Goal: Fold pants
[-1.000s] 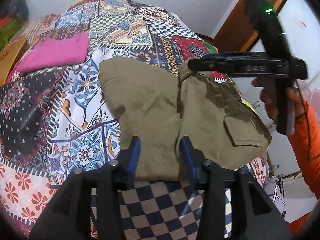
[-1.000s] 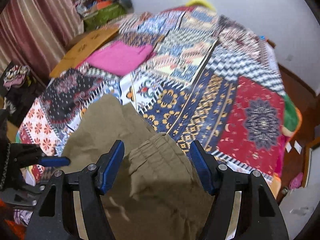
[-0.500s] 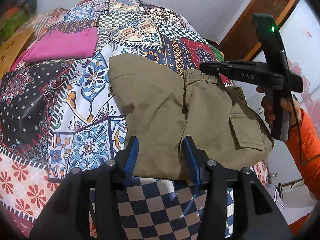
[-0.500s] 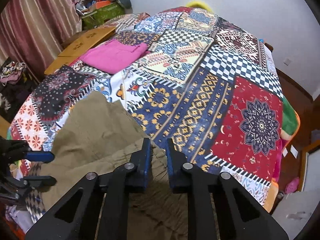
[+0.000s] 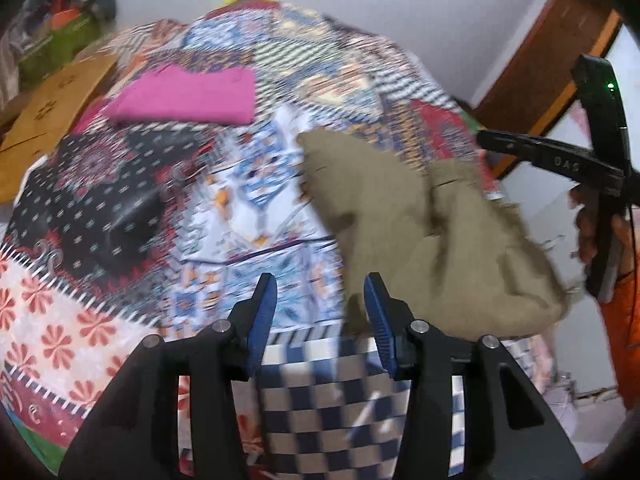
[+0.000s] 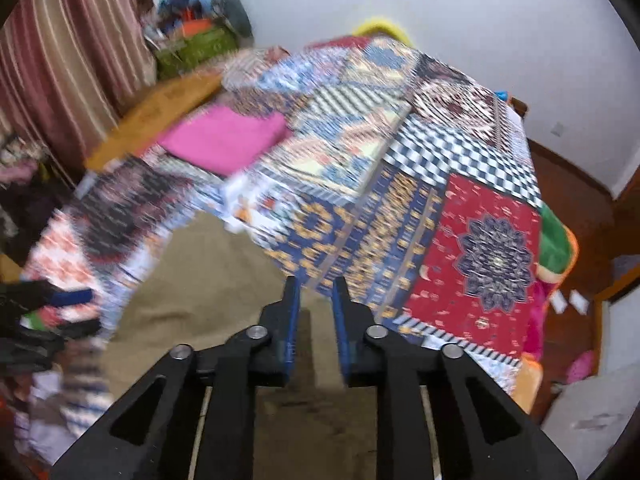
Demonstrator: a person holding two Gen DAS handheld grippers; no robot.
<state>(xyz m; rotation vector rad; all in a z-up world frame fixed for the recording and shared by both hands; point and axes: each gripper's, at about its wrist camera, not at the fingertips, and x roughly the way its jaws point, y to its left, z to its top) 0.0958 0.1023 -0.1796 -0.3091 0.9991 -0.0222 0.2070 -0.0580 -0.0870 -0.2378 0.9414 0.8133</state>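
Observation:
The folded olive-brown pants (image 5: 432,232) lie on the patchwork bedspread (image 5: 248,208) near the bed's near edge. They also fill the lower part of the right wrist view (image 6: 224,288). My left gripper (image 5: 320,304) is open and empty, just left of the pants' near edge. My right gripper (image 6: 314,308) has its jaws nearly closed over the pants; blur hides whether cloth is pinched between them. The right gripper's body (image 5: 560,160) shows at the far right of the left wrist view, over the waistband end.
A folded pink garment (image 5: 184,96) lies farther back on the bed, also in the right wrist view (image 6: 228,140). A cardboard box (image 5: 44,120) sits at the bed's left side. A clothes pile (image 6: 196,36) is by the striped curtain (image 6: 68,52).
My left gripper swung left, off the pants, and stayed open. My right gripper closed from wide open to nearly shut over the waistband end. Both views are now motion-blurred.

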